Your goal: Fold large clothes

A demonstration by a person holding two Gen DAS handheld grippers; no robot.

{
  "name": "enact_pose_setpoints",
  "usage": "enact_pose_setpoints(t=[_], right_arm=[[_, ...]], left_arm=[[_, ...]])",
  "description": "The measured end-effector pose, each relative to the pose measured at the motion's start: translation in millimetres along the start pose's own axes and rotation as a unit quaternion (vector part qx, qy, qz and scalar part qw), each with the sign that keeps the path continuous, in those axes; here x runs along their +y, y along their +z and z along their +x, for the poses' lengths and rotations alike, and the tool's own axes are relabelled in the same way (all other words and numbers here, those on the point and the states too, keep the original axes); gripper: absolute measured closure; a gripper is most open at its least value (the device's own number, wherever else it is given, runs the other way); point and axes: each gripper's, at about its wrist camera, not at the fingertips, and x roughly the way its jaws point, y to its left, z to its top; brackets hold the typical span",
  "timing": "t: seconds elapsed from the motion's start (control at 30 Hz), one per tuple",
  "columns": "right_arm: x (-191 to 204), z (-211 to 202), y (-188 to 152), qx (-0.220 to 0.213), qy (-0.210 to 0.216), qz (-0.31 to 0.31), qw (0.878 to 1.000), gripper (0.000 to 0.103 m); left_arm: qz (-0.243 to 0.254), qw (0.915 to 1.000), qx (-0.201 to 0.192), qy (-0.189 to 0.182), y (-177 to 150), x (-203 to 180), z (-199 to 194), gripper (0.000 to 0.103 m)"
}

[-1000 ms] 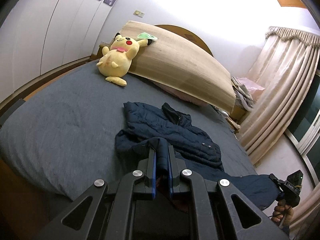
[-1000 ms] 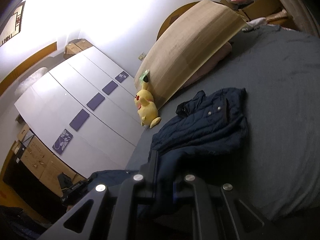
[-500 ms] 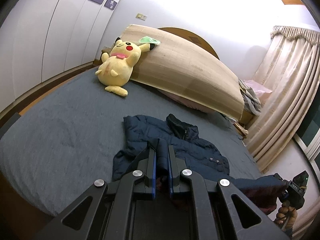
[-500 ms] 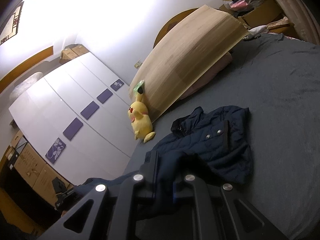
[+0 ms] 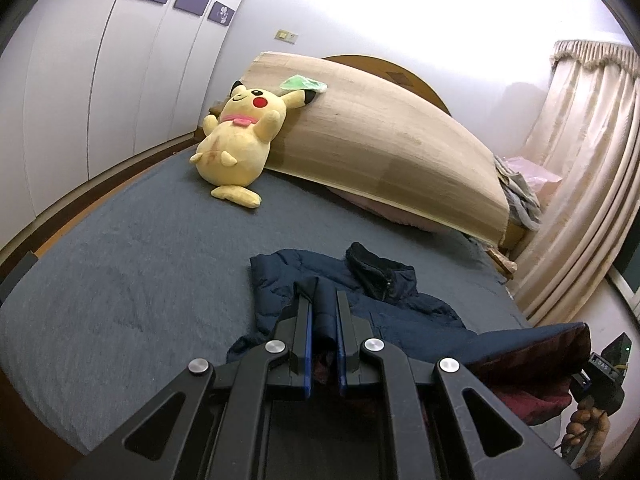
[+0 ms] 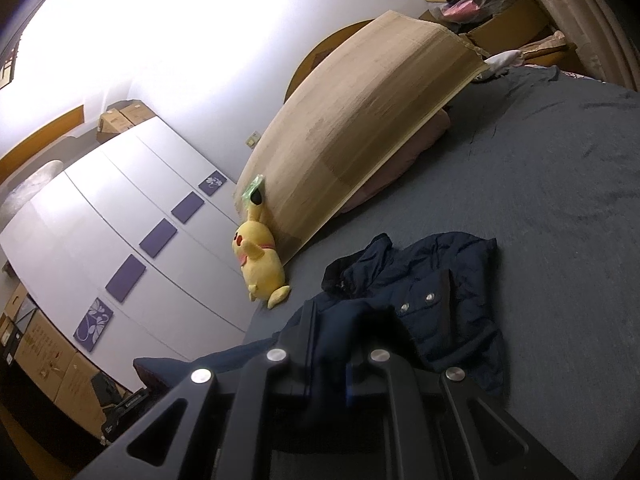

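A dark navy quilted jacket [image 5: 404, 304] lies on the grey-blue bed [image 5: 120, 288], collar toward the headboard. My left gripper [image 5: 322, 294] is shut on the jacket's lower edge and holds it above the bed. My right gripper [image 6: 336, 316] is shut on another part of the same edge, with the jacket [image 6: 444, 292] spreading ahead of it. The lifted hem shows a dark red lining [image 5: 536, 364] stretching toward the right gripper at the far right of the left wrist view. The fabric hides the fingertips of both grippers.
A yellow Pikachu plush [image 5: 236, 148] leans on a tan rolled mat [image 5: 384, 152] at the headboard. White wardrobe doors [image 6: 132, 248] line the left side. Beige curtains [image 5: 580, 184] hang at the right. Cardboard boxes [image 6: 44, 364] stand on the floor by the wardrobe.
Both grippers have pulled the jacket's lower edge back and up, away from the headboard. The jacket body has slid toward the foot of the bed and the red lining now shows.
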Motion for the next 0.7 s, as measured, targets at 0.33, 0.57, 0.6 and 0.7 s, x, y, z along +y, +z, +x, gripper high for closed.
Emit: enact_pose_setpoints(t=[0.33,0.57,0.6,0.7], right_arm=[[-6.9,24.8,14.5,0.0,-0.027,0.01,1.0,0.092],[-10.1,32.8,18.2,0.001,-0.034,0.015,0.999,0.092],[-10.8,34.4,19.2,0.001,-0.035,0.016,0.999,0.092],[-11.6,38.7,21.7,0.002,-0.037,0.016,0.999,0.092]], left_arm=[[0.007,0.9994,0.008,0.032,8.1,-2.5,26.5,0.093],[0.011,0.999,0.012,0.04,11.9,-2.8,38.1,0.093],[0.013,0.999,0.012,0.042,12.6,-2.9,39.7,0.093],[0.013,0.9988,0.013,0.045,14.3,-2.9,44.0,0.093]])
